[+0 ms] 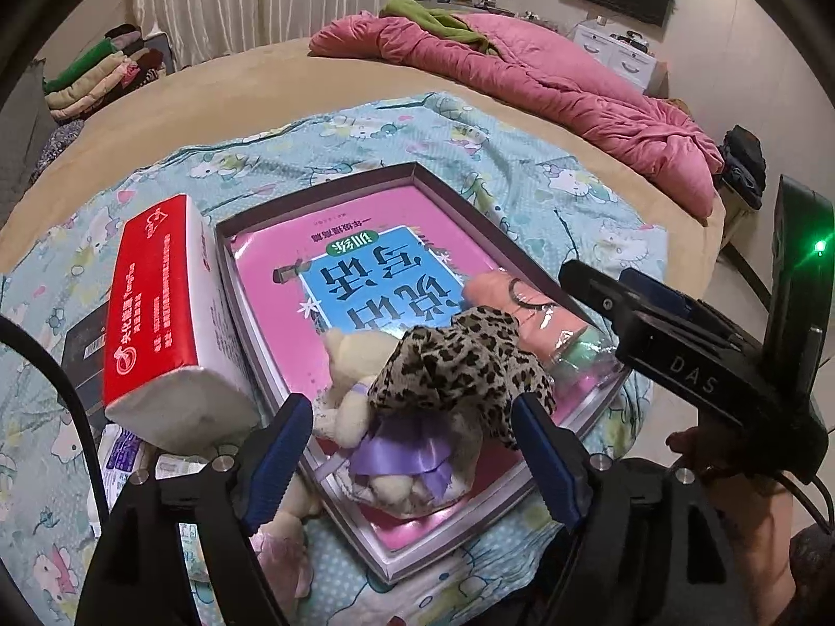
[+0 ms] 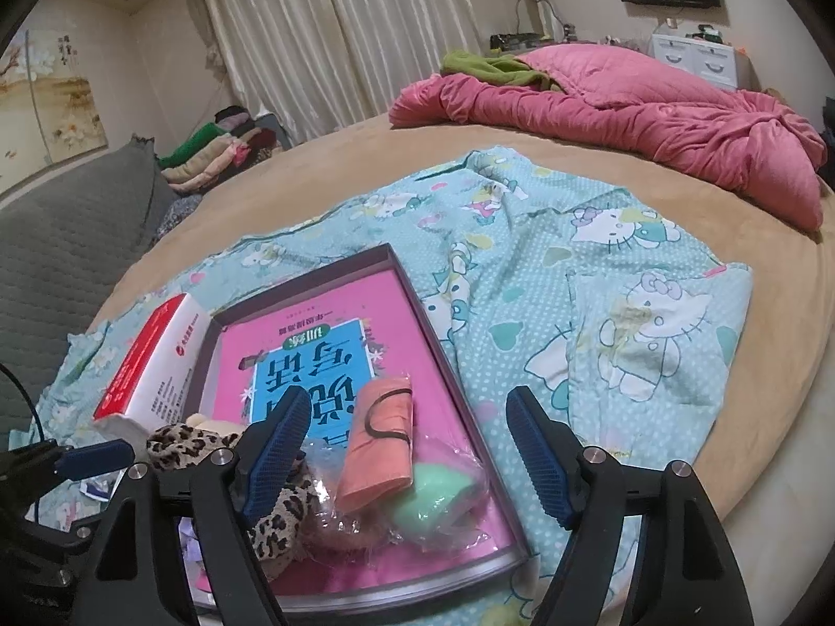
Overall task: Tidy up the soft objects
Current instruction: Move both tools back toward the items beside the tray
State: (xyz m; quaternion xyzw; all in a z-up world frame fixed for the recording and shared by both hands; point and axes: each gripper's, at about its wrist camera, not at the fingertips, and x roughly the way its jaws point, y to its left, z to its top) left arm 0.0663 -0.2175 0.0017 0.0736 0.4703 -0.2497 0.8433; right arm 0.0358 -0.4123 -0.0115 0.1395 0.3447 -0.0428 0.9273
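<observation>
Soft objects sit bunched at the near end of the shallow box (image 1: 412, 177), which lies on a cartoon-print sheet (image 2: 600, 240) spread over the bed (image 2: 783, 365). Nearest, in the left wrist view, the left tool (image 1: 412, 448) stands with its jaws wide, one blue pad on each side of a cream plush toy (image 1: 355, 407) with a purple ribbon; the pads do not press on it. A leopard-print cloth (image 1: 459, 360) is draped over the toy. Just right of it lie a rolled peach cloth (image 2: 378, 448) with a black loop and a bagged green sponge (image 2: 433, 501), both inside the box on a pink book cover (image 2: 313, 313). The right tool (image 2: 407, 448) hovers above this pair, its jaws wide too and holding nothing.

A red-and-white tissue pack (image 1: 156, 313) leans against the box's left wall, outside it. More small packets lie near the left tool on the sheet, too blurred to name.

Farther off, a pink quilt (image 2: 652, 120) is heaped at the far right of the bed, and folded clothes (image 2: 219, 156) are stacked at the far left.

The step in hand looks like placing items in the box, with the plush toy just set down or about to be gripped; which, I cannot tell. The next move likely calls for lifting the left tool clear and reaching for the tissue pack.
</observation>
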